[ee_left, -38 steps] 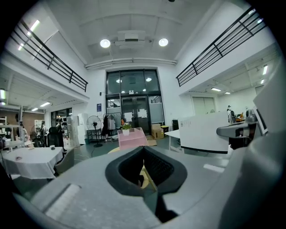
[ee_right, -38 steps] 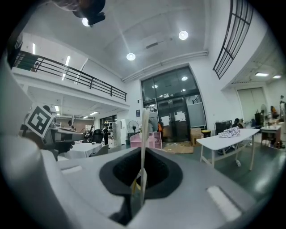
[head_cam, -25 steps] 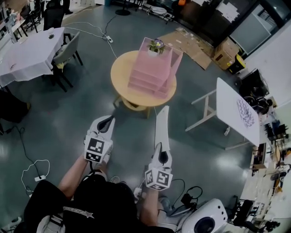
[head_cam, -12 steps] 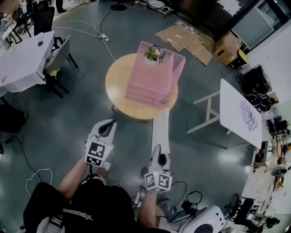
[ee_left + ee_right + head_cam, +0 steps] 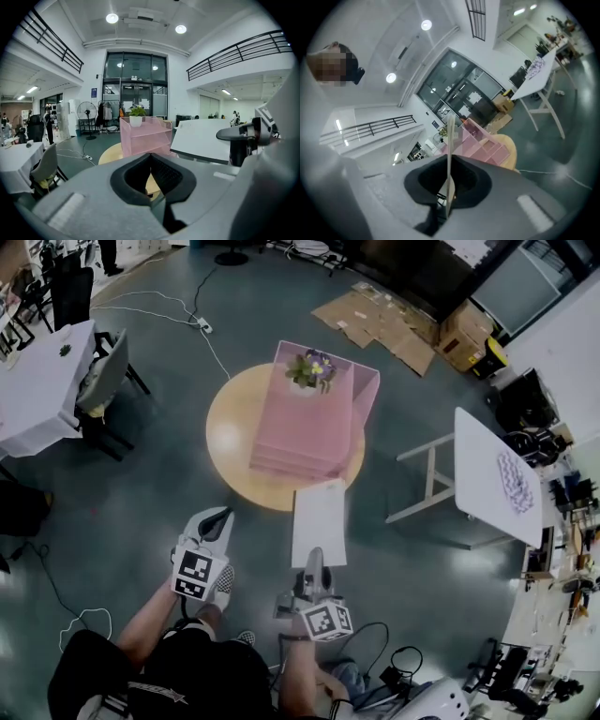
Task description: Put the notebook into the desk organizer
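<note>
In the head view the white notebook [image 5: 319, 521] is held out over the floor, its flat face up, just short of the round wooden table [image 5: 230, 442]. My right gripper [image 5: 313, 563] is shut on the notebook's near edge. In the right gripper view the notebook [image 5: 450, 154] shows edge-on between the jaws. The pink desk organizer [image 5: 314, 418] stands on the table with a potted plant [image 5: 307, 369] on top; the left gripper view shows this organizer [image 5: 143, 136] ahead. My left gripper [image 5: 214, 524] hangs to the left, shut and empty.
A white table [image 5: 37, 381] with a grey chair [image 5: 98, 381] stands at the left. At the right is another white table [image 5: 492, 474]. Flattened cardboard [image 5: 375, 320] and cables [image 5: 211, 343] lie on the floor beyond the round table.
The view has closed in on the round table. My right gripper has turned the notebook from nearly edge-on to flat face up and carried it toward the organizer. The left gripper stays shut.
</note>
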Tool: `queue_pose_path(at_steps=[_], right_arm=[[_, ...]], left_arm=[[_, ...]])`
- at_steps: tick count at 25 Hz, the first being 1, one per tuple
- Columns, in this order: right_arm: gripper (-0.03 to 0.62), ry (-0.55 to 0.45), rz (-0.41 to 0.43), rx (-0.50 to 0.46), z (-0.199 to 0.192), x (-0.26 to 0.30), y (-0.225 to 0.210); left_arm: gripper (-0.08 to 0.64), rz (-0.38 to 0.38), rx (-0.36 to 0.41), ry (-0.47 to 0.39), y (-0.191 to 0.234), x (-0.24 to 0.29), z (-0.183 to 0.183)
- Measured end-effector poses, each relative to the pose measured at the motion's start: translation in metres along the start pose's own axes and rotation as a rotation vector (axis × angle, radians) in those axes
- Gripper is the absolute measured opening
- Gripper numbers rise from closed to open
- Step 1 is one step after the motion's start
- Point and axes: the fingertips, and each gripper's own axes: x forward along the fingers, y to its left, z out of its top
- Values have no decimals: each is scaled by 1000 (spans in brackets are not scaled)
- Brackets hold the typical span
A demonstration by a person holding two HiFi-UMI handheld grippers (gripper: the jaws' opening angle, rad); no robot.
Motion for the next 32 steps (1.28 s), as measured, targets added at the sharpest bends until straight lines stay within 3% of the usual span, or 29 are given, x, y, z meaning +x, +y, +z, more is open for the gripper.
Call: queue_pose_path(at_steps=[5, 12, 20, 32], right_arm=[[12, -48, 108, 283, -6, 30, 7], [12, -64, 143, 467, -20, 65, 0], [12, -98, 145, 586, -31, 82, -3], [12, -145, 150, 653, -38, 75, -8]], left_arm=[[11, -10, -5, 27, 15, 14, -9], [11, -23, -10, 49, 33, 29, -16], [11, -38, -2, 74, 49, 40, -23], [11, -88, 12, 92, 41, 54, -31]])
